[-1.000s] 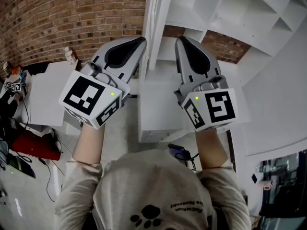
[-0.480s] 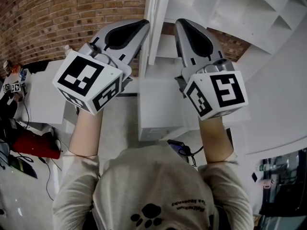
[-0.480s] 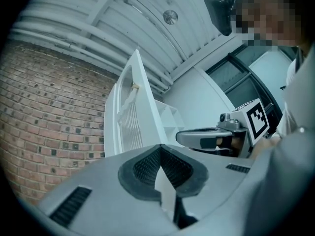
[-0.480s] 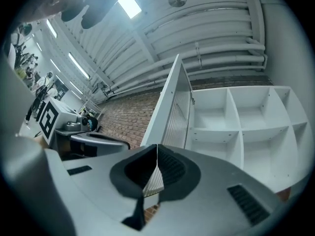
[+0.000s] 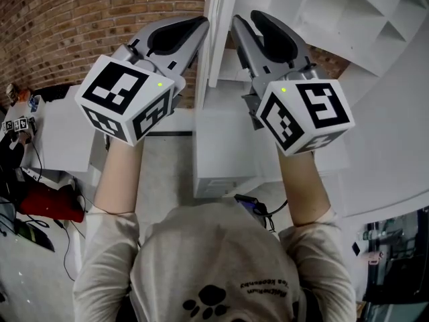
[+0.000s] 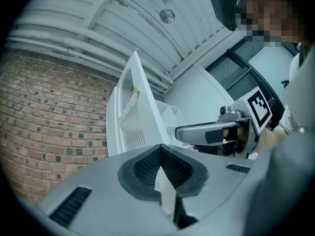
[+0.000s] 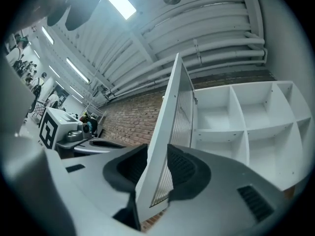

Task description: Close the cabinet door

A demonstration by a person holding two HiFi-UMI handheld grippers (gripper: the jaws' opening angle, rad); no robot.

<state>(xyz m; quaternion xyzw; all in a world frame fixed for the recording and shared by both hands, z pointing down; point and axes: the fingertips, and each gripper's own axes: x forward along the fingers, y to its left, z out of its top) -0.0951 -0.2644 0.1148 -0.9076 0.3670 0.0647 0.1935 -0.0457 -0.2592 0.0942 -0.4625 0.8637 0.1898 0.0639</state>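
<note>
The white cabinet door stands open, edge-on to me, with a ribbed panel set in its frame. To its right are the cabinet's bare white shelves. My left gripper is shut with nothing in it, its tips up by the left side of the door. My right gripper is just right of the door's edge. Its jaws are opening, the door's edge shows between them, and the pads do not press on it.
A brick wall runs behind the cabinet on the left. A low white box stands on the floor below the grippers, a white table and a red bag at the left. Ceiling pipes run overhead.
Both grippers have risen along the door's edge. The right gripper's jaws, shut before, now stand apart. The left gripper has stayed shut.
</note>
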